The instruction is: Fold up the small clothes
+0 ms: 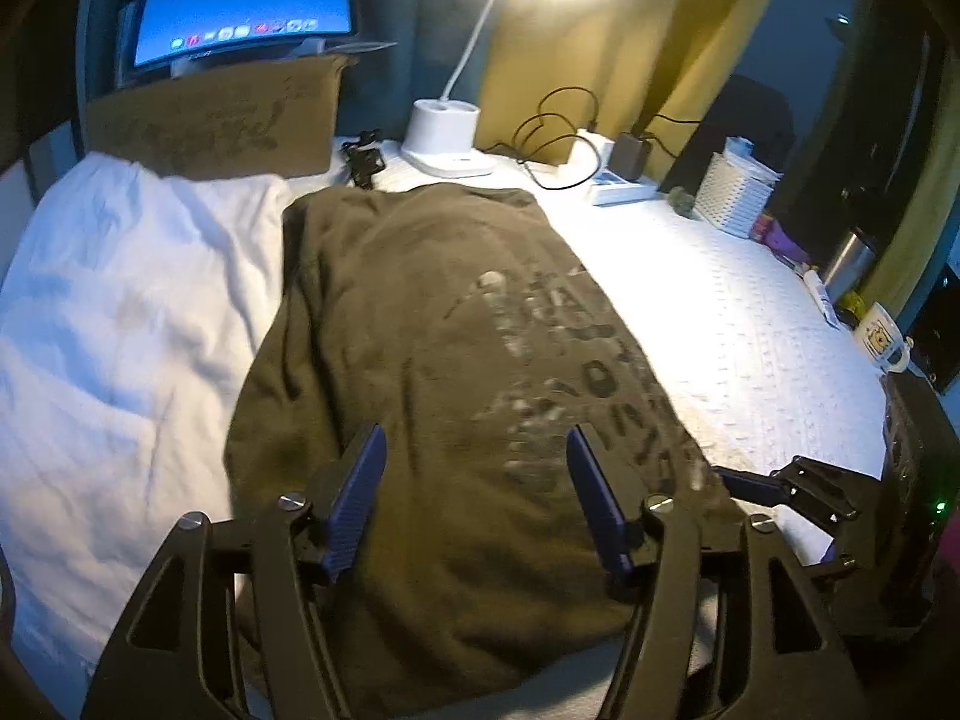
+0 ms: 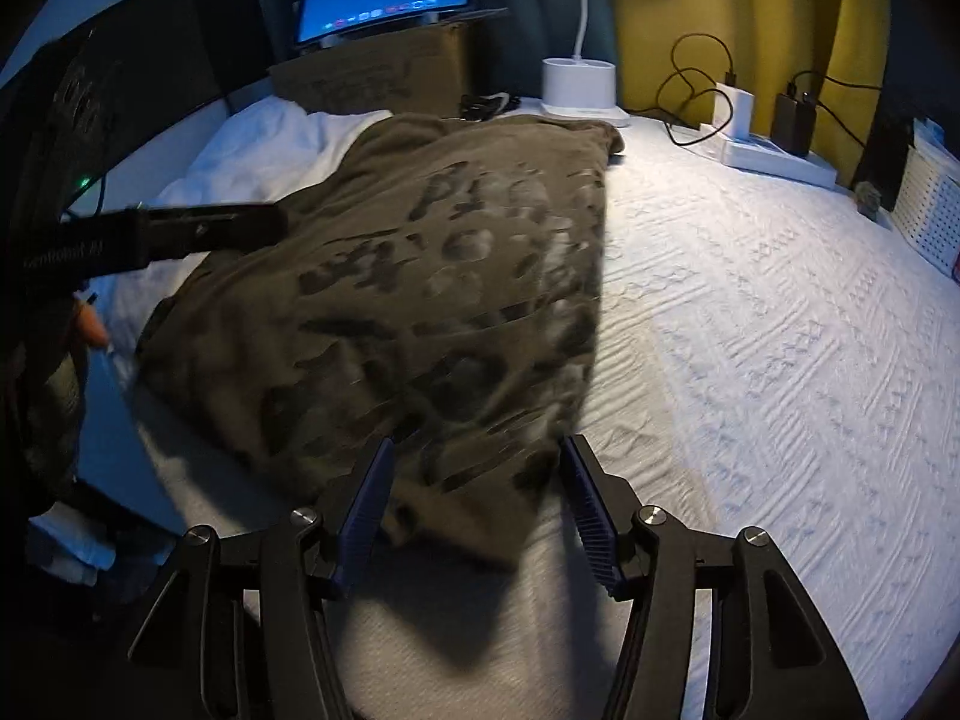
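Note:
A dark olive T-shirt (image 1: 432,348) with a worn grey print lies folded lengthwise on a white textured cover. It also shows in the right wrist view (image 2: 432,276). My left gripper (image 1: 474,450) is open and hovers over the shirt's near end, with nothing between its blue pads. My right gripper (image 2: 474,456) is open over the shirt's near right corner. The right gripper's fingers (image 1: 798,489) show at the shirt's right edge in the left wrist view. The left gripper's body (image 2: 150,234) crosses the left side of the right wrist view.
A white cloth (image 1: 120,300) lies left of the shirt. At the back stand a cardboard box (image 1: 222,120), a lit screen (image 1: 246,0), a white lamp base (image 1: 444,138) and chargers with cables (image 1: 600,162). A white basket (image 1: 738,192), a flask and a mug (image 1: 879,339) line the right edge.

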